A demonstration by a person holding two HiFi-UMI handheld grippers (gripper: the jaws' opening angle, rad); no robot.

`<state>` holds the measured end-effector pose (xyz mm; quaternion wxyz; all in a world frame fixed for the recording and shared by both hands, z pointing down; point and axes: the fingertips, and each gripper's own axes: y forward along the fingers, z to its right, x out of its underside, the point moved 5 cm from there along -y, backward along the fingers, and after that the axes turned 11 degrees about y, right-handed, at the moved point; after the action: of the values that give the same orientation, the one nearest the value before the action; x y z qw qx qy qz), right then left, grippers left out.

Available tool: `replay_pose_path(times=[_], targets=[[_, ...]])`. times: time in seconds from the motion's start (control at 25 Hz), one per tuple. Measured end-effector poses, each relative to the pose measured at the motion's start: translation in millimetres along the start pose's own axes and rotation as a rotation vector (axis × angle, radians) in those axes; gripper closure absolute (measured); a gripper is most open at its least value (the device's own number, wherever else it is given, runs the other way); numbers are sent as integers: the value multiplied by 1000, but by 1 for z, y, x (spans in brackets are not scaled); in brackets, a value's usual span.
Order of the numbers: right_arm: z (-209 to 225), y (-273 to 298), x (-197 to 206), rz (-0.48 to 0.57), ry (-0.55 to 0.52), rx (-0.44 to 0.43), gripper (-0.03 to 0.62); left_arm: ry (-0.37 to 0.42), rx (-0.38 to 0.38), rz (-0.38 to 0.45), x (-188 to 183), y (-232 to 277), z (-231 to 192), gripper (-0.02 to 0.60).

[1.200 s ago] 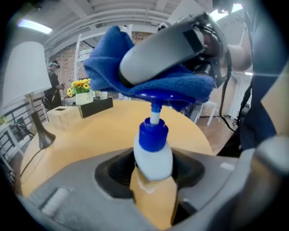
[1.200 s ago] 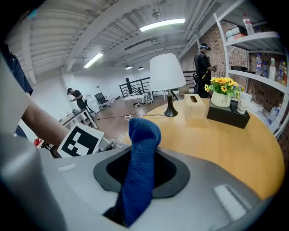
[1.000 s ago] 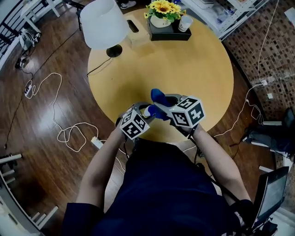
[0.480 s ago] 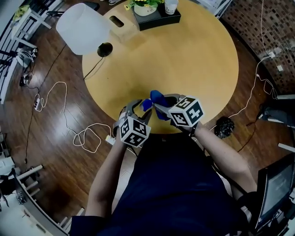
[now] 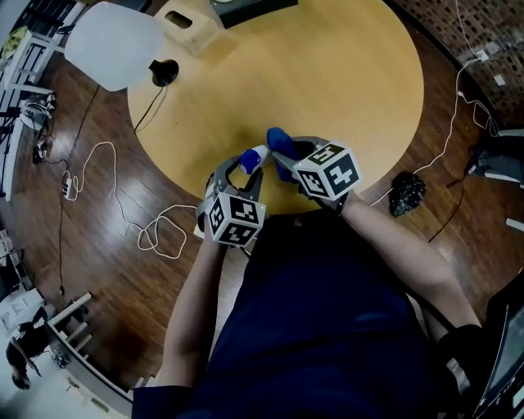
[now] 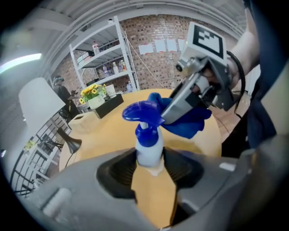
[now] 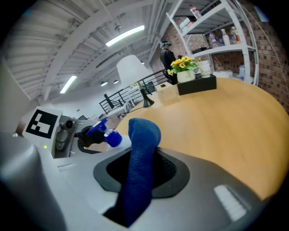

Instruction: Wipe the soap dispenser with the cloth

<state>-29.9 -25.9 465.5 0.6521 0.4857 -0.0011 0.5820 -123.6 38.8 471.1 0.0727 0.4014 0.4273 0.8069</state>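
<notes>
A white soap dispenser [image 5: 253,156] with a blue pump head [image 6: 141,113] is held above the near edge of the round wooden table [image 5: 344,90]. My left gripper [image 5: 240,169] has the bottle [image 6: 149,146] between its pads; its jaws are closing on it and touch both sides. My right gripper [image 5: 288,158] is shut on a folded blue cloth [image 7: 141,153], which sticks out past the jaws. In the left gripper view the cloth [image 6: 192,124] lies against the right side of the pump head. The right gripper view shows the dispenser [image 7: 104,134] just left of the cloth.
A white lamp [image 5: 110,49] and a tissue box [image 5: 188,15] stand at the table's far left. White cables [image 5: 123,221] lie on the wooden floor at left, and a dark object [image 5: 407,192] at right. A flower pot [image 7: 187,72] sits on a black tray.
Both grippers have come closer together. The dispenser has risen a little, and the cloth has come down beside its pump head. The head camera has tilted, shifting the table upward in view.
</notes>
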Motion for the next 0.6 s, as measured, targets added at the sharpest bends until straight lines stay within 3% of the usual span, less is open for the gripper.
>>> replay_pose_path(times=[0.12,0.2,0.4,0.6], targets=[[15,-9,-16,68,82,41,491,-33,0,12,2,-1,-3,390],[7,-12,-34,129,107,-1,491,-55,3,16,3,-1,-2,390],[-32,13,-52,125,34,-126,491,-97,7,17,3,-1,-3,391],[-25,30,-34,118,-14,-95,491,-111,30,-14,9,3,5,396]])
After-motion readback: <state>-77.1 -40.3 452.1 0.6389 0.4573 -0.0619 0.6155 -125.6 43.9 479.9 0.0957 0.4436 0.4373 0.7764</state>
